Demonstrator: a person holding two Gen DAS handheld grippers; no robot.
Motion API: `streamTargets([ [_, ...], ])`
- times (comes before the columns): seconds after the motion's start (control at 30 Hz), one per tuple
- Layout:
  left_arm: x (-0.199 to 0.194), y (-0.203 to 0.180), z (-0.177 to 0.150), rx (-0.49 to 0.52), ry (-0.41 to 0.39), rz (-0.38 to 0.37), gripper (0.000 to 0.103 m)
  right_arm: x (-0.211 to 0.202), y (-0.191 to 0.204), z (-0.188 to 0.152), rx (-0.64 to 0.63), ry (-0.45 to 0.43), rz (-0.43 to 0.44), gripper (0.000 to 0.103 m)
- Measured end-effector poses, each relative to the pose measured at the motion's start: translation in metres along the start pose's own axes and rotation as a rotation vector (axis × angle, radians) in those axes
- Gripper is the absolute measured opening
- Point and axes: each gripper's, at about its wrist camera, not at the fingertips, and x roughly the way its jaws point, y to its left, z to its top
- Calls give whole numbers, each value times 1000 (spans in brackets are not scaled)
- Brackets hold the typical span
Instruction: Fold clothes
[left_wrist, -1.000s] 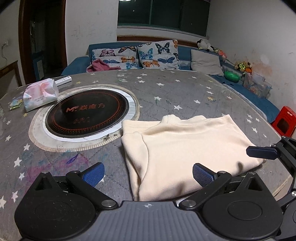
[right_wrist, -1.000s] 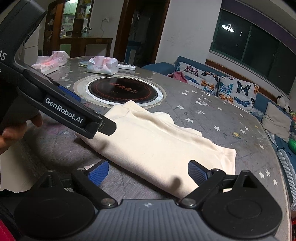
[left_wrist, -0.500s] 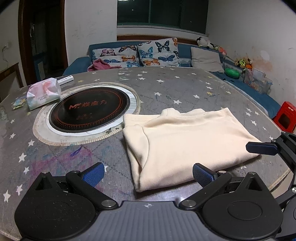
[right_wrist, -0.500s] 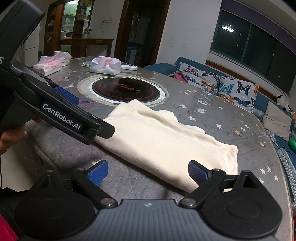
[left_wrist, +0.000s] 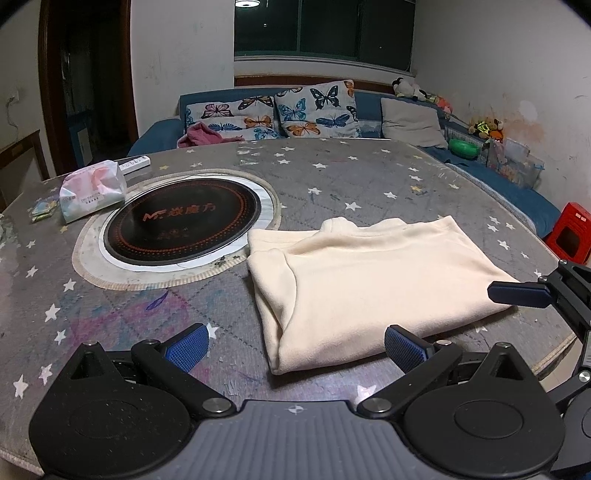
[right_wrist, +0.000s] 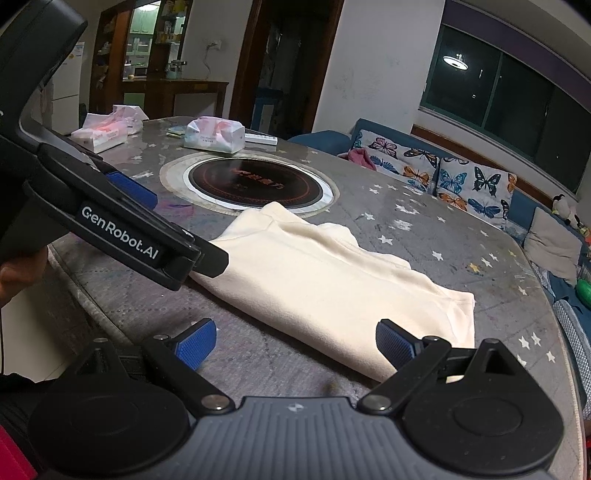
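A cream garment (left_wrist: 369, 280) lies folded into a flat rectangle on the grey star-print table (left_wrist: 332, 184). It also shows in the right wrist view (right_wrist: 332, 284). My left gripper (left_wrist: 295, 347) is open and empty, held above the table just short of the garment's near edge. My right gripper (right_wrist: 295, 343) is open and empty, near the garment's near right corner. One finger of the right gripper (left_wrist: 517, 293) shows at the right in the left wrist view. The left gripper's body (right_wrist: 122, 236) crosses the left of the right wrist view.
A round black induction plate (left_wrist: 181, 221) is set in the table left of the garment. A tissue pack (left_wrist: 92, 190) and a remote (left_wrist: 135, 164) lie beyond it. A second tissue pack (right_wrist: 105, 129) lies at the far left. A blue sofa (left_wrist: 295, 114) with cushions stands behind. A red stool (left_wrist: 569, 232) stands at the right.
Both grippers have drawn back and risen a little from the garment, staying open. The folded garment has not moved.
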Motion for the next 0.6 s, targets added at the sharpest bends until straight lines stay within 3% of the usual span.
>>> streamTargets([
  [0.6,-13,0,-3,-5,-27,7,103,-6,11,5,-30,-32,23,95],
])
